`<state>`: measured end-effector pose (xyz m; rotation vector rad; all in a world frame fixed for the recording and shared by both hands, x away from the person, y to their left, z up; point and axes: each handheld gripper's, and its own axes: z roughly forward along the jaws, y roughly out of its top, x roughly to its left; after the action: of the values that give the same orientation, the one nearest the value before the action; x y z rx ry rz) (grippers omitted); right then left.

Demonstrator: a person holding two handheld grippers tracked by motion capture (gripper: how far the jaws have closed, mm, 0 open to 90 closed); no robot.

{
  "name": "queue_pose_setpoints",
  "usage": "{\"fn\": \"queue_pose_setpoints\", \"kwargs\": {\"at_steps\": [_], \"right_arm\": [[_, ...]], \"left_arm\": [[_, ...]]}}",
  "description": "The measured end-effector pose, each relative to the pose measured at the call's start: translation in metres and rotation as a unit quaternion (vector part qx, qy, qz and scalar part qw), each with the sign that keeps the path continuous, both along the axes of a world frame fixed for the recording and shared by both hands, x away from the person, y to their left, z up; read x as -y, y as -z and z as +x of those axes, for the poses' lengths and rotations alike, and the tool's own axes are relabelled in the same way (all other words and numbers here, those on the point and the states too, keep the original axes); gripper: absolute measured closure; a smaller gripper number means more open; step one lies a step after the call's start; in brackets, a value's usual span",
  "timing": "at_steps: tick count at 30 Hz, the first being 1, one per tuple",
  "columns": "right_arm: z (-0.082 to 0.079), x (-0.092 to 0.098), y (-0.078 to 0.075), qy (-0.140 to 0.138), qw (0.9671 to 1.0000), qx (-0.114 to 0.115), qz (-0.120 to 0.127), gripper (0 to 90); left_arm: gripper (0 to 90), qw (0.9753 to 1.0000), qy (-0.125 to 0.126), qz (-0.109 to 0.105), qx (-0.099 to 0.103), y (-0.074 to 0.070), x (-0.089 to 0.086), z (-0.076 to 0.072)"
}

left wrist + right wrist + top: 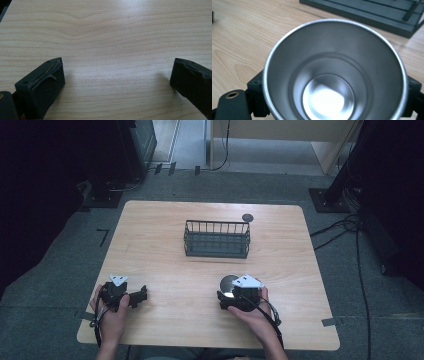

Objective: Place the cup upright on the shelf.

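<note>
My right tool point(229, 296) grips a steel cup point(334, 72); my left tool point(141, 296) rests spread wide, empty, on the worktop point(165, 260).

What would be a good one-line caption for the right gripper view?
Looking down into an empty steel cup flanked by the right gripper's jaws, with a dark wire basket beyond on the wooden table.

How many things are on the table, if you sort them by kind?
Metal cups: 1, between the right tongs
Wire baskets: 1
Small dark round discs: 1, behind the basket
Tongs: 2, the left tongs holding nothing
Total: 5
</note>
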<state>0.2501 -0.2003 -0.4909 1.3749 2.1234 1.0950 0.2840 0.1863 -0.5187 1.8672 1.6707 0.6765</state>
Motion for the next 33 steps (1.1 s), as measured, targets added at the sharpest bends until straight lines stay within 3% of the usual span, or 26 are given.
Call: {"fn": "queue_pose_setpoints", "kwargs": {"at_steps": [7, 20, 33], "right_arm": [[-0.002, 0.001, -0.001, 0.0, 0.9998, 0.002, -0.017, 18.0], [0.005, 0.005, -0.016, 0.005, 0.9999, 0.003, -0.008, 18.1], [0.019, 0.001, -0.04, 0.003, 0.9997, 0.025, -0.001, 18.2]], "left_arm": [[0.0, 1.0, 0.0, 0.0, 0.0, 0.0, 0.0, 0.0], [0.0, 1.0, 0.0, 0.0, 0.0, 0.0, 0.0, 0.0], [0.0, 1.0, 0.0, 0.0, 0.0, 0.0, 0.0, 0.0]]}}
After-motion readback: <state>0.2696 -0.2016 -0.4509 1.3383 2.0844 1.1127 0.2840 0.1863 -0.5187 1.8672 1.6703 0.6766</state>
